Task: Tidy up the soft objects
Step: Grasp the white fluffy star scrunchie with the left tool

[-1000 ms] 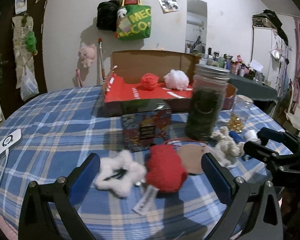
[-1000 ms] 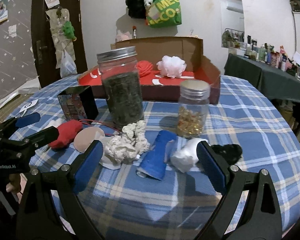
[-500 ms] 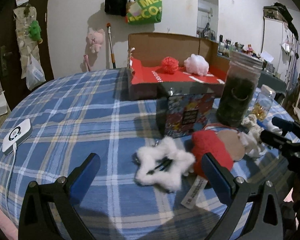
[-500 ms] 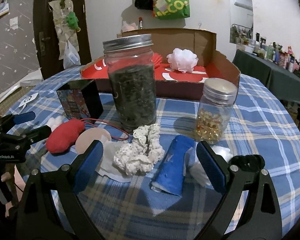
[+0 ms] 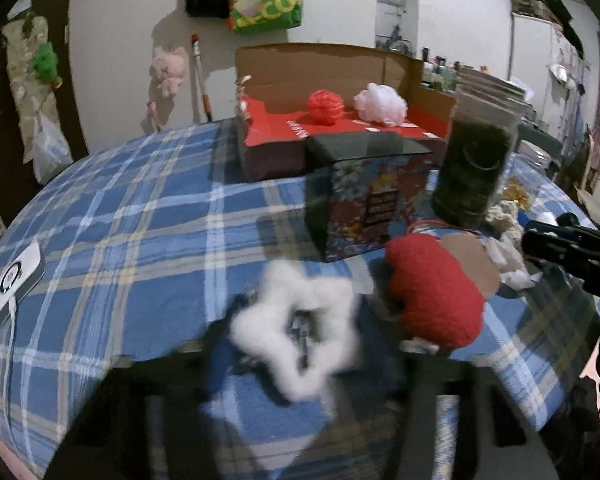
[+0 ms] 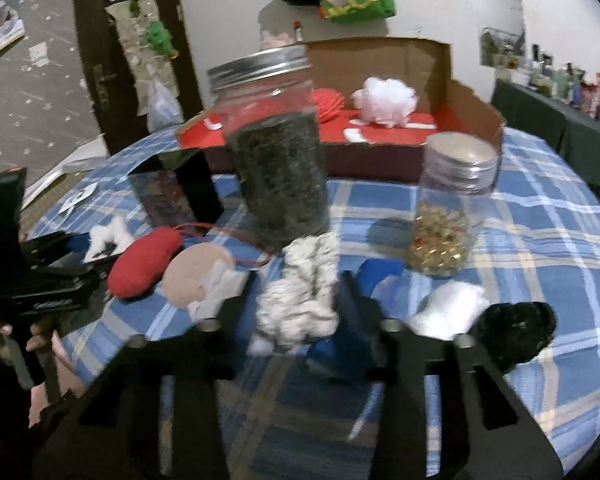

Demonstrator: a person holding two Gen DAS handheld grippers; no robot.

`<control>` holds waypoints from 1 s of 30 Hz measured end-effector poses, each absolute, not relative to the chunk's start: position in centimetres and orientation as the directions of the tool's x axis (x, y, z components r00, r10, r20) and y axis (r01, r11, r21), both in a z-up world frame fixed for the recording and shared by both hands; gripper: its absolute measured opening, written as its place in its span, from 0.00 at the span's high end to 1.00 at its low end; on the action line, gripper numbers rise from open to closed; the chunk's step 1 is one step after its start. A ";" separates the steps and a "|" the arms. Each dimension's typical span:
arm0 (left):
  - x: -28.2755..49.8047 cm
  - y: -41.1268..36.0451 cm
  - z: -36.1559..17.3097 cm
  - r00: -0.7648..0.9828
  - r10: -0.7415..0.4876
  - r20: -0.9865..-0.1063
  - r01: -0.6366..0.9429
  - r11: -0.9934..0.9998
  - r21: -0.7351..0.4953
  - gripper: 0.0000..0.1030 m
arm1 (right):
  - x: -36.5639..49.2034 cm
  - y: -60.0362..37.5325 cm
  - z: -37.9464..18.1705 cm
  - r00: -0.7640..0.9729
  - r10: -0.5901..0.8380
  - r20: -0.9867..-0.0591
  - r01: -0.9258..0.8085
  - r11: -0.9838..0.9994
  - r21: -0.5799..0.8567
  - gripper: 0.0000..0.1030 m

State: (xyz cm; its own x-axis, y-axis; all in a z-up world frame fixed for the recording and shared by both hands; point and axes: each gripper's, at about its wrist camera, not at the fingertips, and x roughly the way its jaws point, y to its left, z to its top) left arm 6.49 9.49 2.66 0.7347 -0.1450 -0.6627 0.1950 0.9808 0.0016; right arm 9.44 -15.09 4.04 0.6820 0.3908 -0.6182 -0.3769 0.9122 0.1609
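Observation:
A white fluffy star clip (image 5: 296, 334) lies on the plaid table between the fingers of my left gripper (image 5: 300, 344), which have closed around it. A red plush (image 5: 432, 292) and a tan pad (image 5: 474, 266) lie to its right. In the right wrist view my right gripper (image 6: 298, 312) has closed around a white knitted scrunchie (image 6: 304, 292) in front of the tall jar (image 6: 278, 148). A blue cloth (image 6: 352, 344), a white pouch (image 6: 448, 308) and a black scrunchie (image 6: 516, 328) lie beside it. A red pom (image 5: 326, 106) and a white pom (image 5: 380, 104) sit in the cardboard box (image 5: 324, 68).
A patterned tin (image 5: 372, 196) stands behind the star clip. A small jar of yellow capsules (image 6: 446, 208) stands right of the tall jar. A white charger (image 5: 16, 276) lies at the table's left edge. The left gripper also shows in the right wrist view (image 6: 52, 276).
Both grippers have moved forward and down and their fingers have closed in: the left around the white star clip, the right around the white knitted scrunchie. Both views are blurred by motion.

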 end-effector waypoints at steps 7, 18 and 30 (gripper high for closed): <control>5.7 8.7 4.4 0.743 -0.199 -0.639 0.231 0.972 -0.035 0.81 | 8.2 -15.7 5.1 0.710 0.408 -0.574 -0.392 0.906 0.160 0.79; 5.0 5.9 6.7 0.739 -0.311 -0.598 0.314 0.944 -0.103 0.83 | 7.1 -16.6 6.6 0.740 0.406 -0.537 -0.411 0.904 0.117 0.93; 5.8 4.1 5.8 0.687 -0.398 -0.608 0.370 0.912 -0.178 0.76 | 7.1 -16.9 6.1 0.723 0.404 -0.560 -0.404 0.905 0.130 0.91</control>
State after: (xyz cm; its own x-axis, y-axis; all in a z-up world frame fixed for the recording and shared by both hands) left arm 5.81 4.10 5.82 0.6872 -0.3975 -0.6081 0.3700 0.9118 -0.1779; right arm 7.12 -16.89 6.14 0.7233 0.4036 -0.5603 -0.4044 0.9053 0.1302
